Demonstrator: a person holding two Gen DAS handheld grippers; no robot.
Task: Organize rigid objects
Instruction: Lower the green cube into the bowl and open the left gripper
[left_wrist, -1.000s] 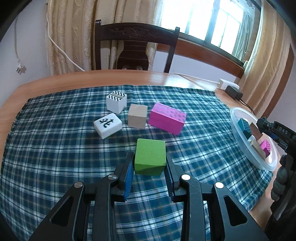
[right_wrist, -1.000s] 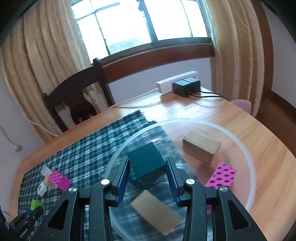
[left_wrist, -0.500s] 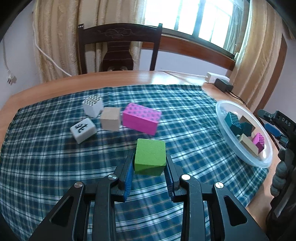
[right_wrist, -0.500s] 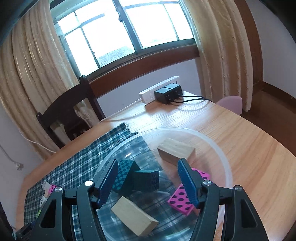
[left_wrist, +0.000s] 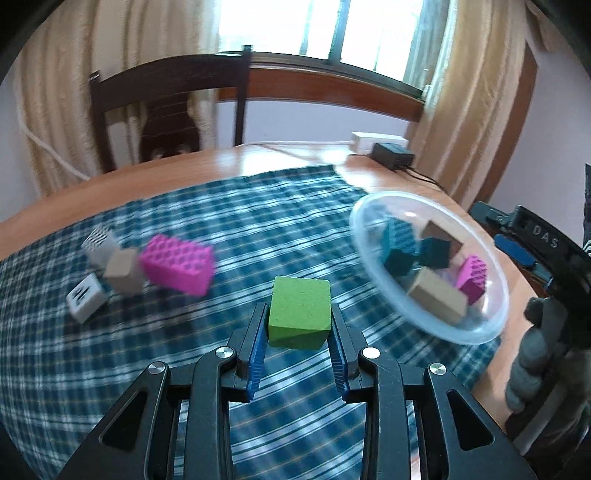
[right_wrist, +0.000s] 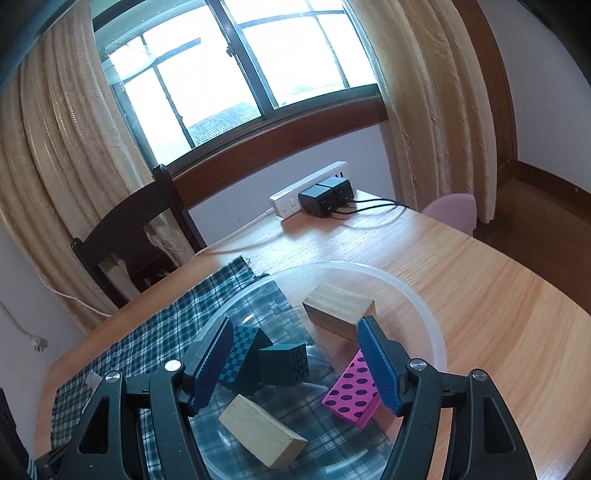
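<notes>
With left tongs (left_wrist: 298, 314) pinched tight on green cube (left_wrist: 301, 301), swung from the near middle of plaid cloth (left_wrist: 258, 229) toward clear bowl (left_wrist: 480, 338) at the desk's right edge, closer than a second ago. Left four pieces near the cloth's left edge: white tile (left_wrist: 86, 301), striped cube (left_wrist: 98, 242), tan cube (left_wrist: 122, 275), magenta brick (left_wrist: 177, 264). With right tongs (right_wrist: 294, 325), let go of dark teal block (right_wrist: 282, 363) inside the bowl, beside checkered block (right_wrist: 242, 350); spread wide afterwards, gripping nothing, poised over the bowl. Counted five pieces in there. Judged green cube next for the bowl, four more to fetch.
</notes>
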